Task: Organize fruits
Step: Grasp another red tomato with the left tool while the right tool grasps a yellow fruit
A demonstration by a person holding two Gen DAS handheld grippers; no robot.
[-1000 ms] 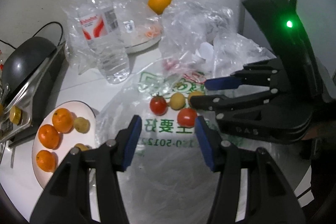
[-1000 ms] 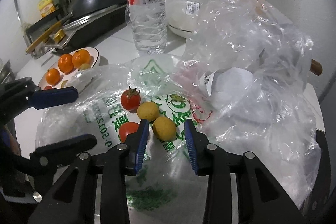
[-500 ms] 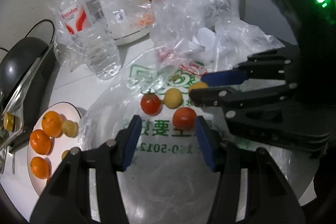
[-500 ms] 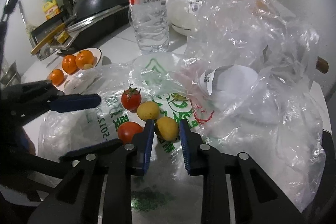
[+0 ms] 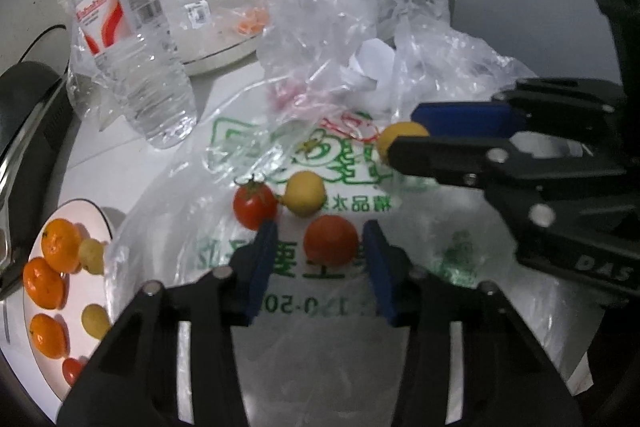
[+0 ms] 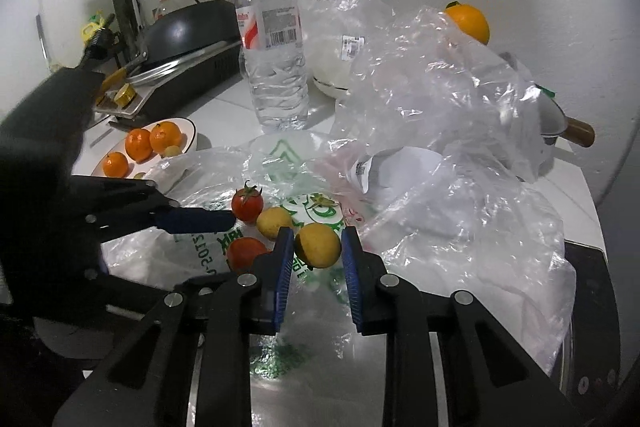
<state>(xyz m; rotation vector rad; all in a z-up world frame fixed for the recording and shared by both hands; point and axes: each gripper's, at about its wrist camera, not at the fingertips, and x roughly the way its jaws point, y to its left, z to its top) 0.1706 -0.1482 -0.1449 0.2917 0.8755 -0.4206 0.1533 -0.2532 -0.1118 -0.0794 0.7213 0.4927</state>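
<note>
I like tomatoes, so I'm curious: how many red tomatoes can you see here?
3. One tomato lies on the printed bag inside the left gripper, one with a green stem just behind it, one at the white plate's near edge. Crumpled bags may hide more.

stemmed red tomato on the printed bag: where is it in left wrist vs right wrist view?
Left wrist: stemmed red tomato sits centre-left, just above the tip of the near left finger, with a yellow fruit touching its right side.
Right wrist: the tomato sits left of centre, at the tip of the left hand-held gripper's blue finger.
Shared landmark: water bottle.
</note>
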